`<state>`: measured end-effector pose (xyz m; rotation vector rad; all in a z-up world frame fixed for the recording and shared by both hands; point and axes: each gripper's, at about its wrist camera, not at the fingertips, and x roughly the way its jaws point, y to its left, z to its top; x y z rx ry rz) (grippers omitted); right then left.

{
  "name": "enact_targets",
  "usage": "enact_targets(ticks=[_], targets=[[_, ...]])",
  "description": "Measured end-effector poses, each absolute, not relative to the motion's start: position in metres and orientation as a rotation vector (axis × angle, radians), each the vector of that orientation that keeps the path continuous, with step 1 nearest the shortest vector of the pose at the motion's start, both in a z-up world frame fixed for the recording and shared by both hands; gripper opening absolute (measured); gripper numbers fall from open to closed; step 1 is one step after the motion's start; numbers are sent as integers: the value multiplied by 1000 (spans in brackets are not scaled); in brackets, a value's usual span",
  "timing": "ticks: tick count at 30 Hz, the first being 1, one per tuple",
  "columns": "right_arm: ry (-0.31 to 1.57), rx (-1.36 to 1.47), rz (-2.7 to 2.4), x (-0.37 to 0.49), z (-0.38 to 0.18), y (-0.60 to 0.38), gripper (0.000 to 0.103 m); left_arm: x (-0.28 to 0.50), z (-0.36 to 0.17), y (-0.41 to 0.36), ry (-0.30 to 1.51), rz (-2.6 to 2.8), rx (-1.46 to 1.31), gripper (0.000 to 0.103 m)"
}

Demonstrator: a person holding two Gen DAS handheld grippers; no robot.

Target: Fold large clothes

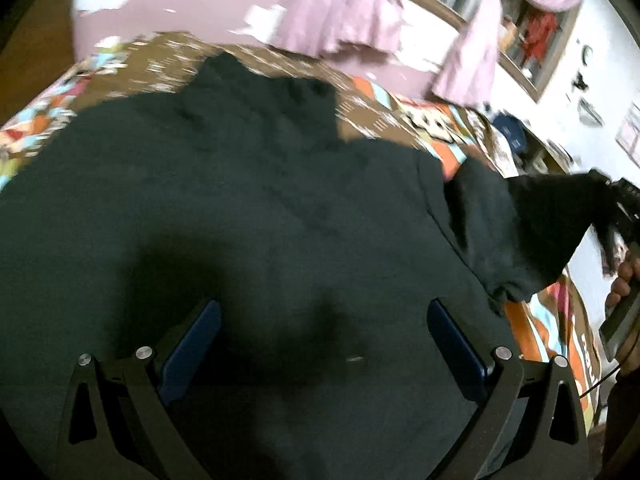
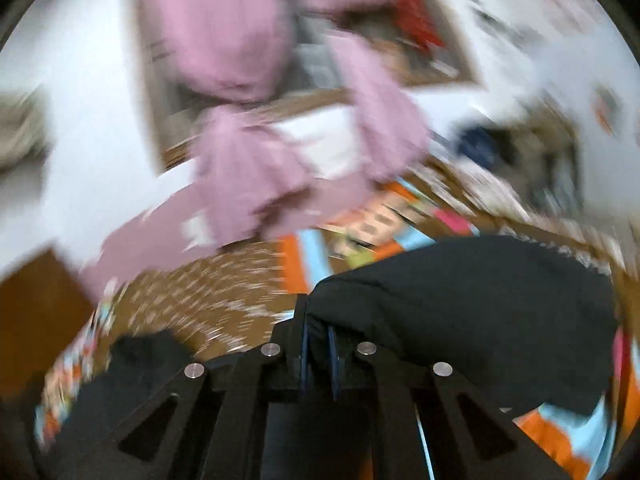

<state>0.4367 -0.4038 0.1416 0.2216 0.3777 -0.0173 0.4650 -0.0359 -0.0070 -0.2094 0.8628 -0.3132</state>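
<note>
A large black garment (image 1: pixel 248 208) lies spread over a patterned bedspread (image 1: pixel 48 108). My left gripper (image 1: pixel 324 320) hovers over its middle, open, blue pads wide apart with nothing between them. At the right of the left wrist view one sleeve (image 1: pixel 552 224) is lifted off the bed toward the right gripper (image 1: pixel 624 216), held by a hand (image 1: pixel 624 280). In the blurred right wrist view my right gripper (image 2: pixel 319 340) is shut on black cloth (image 2: pixel 460 304) of the garment, which drapes off to the right.
The bedspread (image 2: pixel 224 296) is brown with orange, blue and white patches. Pink curtains (image 1: pixel 344 12) hang behind the bed around a window frame (image 1: pixel 516 52). White wall and cluttered shelves (image 1: pixel 532 148) lie at the right. A brown panel (image 2: pixel 36 312) stands at the left.
</note>
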Motion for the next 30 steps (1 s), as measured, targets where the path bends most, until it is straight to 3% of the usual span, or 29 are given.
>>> enact_targets(ticks=[6, 12, 13, 14, 16, 18, 23, 30], targets=[[349, -303, 251, 427, 128, -230, 8, 432, 24, 72, 805, -201, -334, 101], [510, -690, 496, 407, 41, -110, 8, 418, 35, 133, 736, -177, -503, 101], [558, -714, 522, 406, 24, -102, 15, 416, 32, 140, 733, -183, -533, 101], [620, -724, 551, 408, 7, -98, 21, 416, 29, 146, 734, -196, -566, 101], [712, -707, 599, 404, -15, -94, 49, 419, 24, 155, 756, -222, -629, 101], [769, -664, 621, 400, -28, -101, 62, 422, 14, 160, 787, -239, -668, 101], [780, -532, 600, 401, -28, -138, 72, 433, 9, 159, 817, -213, -629, 101], [751, -278, 483, 405, -17, -182, 74, 461, -2, 148, 863, -162, -599, 98]])
